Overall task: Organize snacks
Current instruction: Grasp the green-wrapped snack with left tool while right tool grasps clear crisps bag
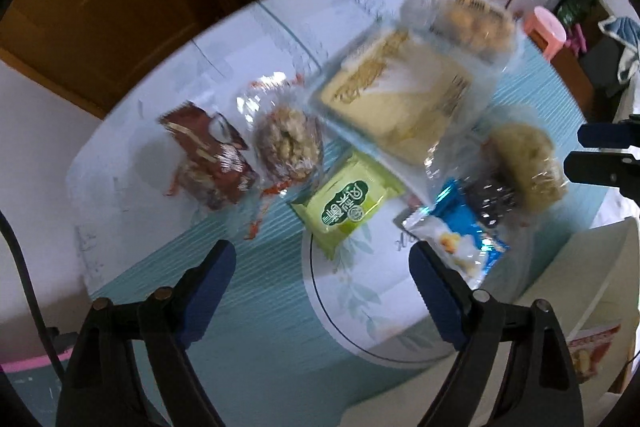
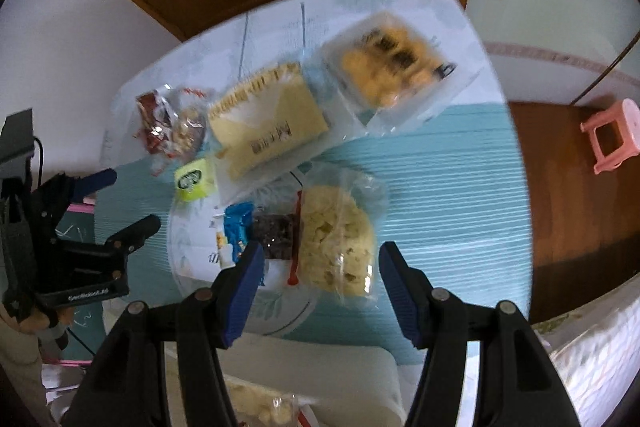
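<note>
Both grippers hang above a round surface (image 1: 560,131) covered by a pale blue ribbed mat, and neither grips anything. The left gripper (image 1: 322,269) has its jaws spread wide over a white plate (image 1: 360,311) with a leaf pattern; the right gripper (image 2: 320,267) has its jaws just as wide, above the plate's far side. The snacks lie scattered across the surface. A green packet (image 1: 346,205) rests half on the plate's rim, and a blue and white packet (image 1: 460,239) lies on the plate beside a small dark packet (image 2: 276,233). Touching that dark packet is a clear bag of pale chips (image 2: 338,245), right between the right gripper's fingers in its own view. Farther back sit a large yellow flat pack (image 1: 400,99), a clear box of round biscuits (image 2: 390,65), a clear bag of nut clusters (image 1: 288,143) and a brown wrapper (image 1: 210,157), the last two side by side. A pink stool (image 2: 612,135) stands on the floor, well apart.
</note>
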`<state>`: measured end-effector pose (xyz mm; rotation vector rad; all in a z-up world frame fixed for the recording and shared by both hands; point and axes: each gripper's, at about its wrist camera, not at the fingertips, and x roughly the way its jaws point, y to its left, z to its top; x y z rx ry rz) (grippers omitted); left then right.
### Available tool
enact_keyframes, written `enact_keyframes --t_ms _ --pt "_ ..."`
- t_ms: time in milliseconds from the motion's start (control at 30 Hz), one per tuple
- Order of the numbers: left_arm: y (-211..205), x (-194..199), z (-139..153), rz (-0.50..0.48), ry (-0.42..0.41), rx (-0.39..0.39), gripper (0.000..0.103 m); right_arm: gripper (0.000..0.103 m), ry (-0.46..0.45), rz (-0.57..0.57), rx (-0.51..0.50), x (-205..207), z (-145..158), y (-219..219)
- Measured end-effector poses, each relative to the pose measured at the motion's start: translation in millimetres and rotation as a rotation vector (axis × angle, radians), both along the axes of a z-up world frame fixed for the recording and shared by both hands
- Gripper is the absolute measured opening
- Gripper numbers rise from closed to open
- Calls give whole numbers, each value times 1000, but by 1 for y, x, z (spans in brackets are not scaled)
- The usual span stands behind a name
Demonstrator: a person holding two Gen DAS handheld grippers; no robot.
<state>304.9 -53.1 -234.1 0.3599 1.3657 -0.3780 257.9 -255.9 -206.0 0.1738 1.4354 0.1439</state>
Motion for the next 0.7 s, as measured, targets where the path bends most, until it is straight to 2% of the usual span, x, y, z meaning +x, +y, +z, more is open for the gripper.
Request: enact_keyframes --t_ms 200,367,467,567,700 --pt "-13 7 -30 -78 10 45 87 60 59 -17 -24 14 -33 10" --pt "-20 18 -39 -82 14 31 87 60 74 -12 -91 23 -43 16" --pt "-26 25 -44 -94 13 31 87 60 112 12 -138 24 -55 19" --pt "-30 34 -49 -113 10 34 86 60 125 7 -140 21 -62 15" --pt "-40 47 -55 -154 20 45 80 58 126 -7 -97 17 -63 8"
